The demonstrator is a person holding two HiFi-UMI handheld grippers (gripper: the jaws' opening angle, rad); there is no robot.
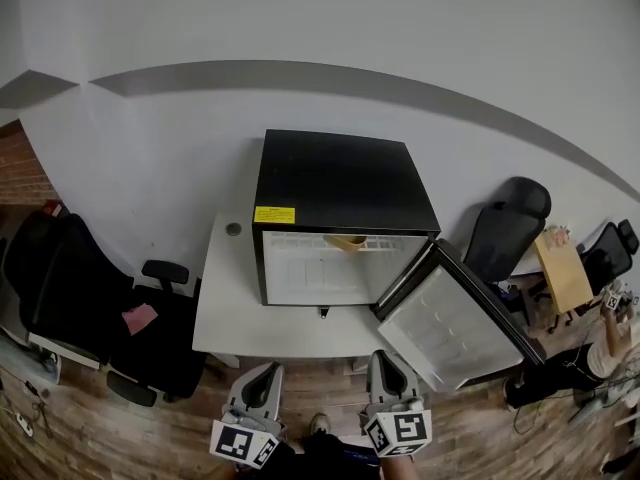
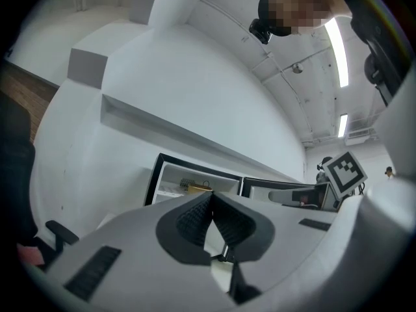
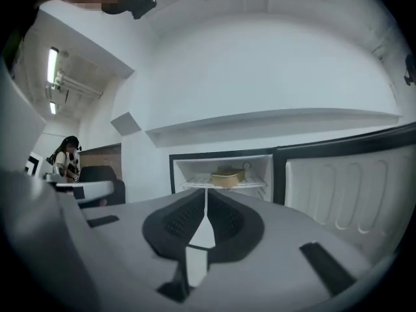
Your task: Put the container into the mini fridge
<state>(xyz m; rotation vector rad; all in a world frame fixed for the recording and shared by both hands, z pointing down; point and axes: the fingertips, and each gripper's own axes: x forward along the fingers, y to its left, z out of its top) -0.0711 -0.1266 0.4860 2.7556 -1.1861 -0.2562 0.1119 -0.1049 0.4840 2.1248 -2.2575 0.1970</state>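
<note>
A black mini fridge stands on a white table, its door swung wide open to the right. A tan container rests on the upper shelf inside; it also shows in the left gripper view as the container and in the right gripper view as the container. My left gripper and right gripper hang low at the table's near edge, well short of the fridge. The left gripper is shut with nothing in it. The right gripper is shut and empty too.
A black office chair with a pink item stands left of the table. Another dark chair and a wooden board sit to the right behind the door. A person is at the far right. A small round cap lies on the table.
</note>
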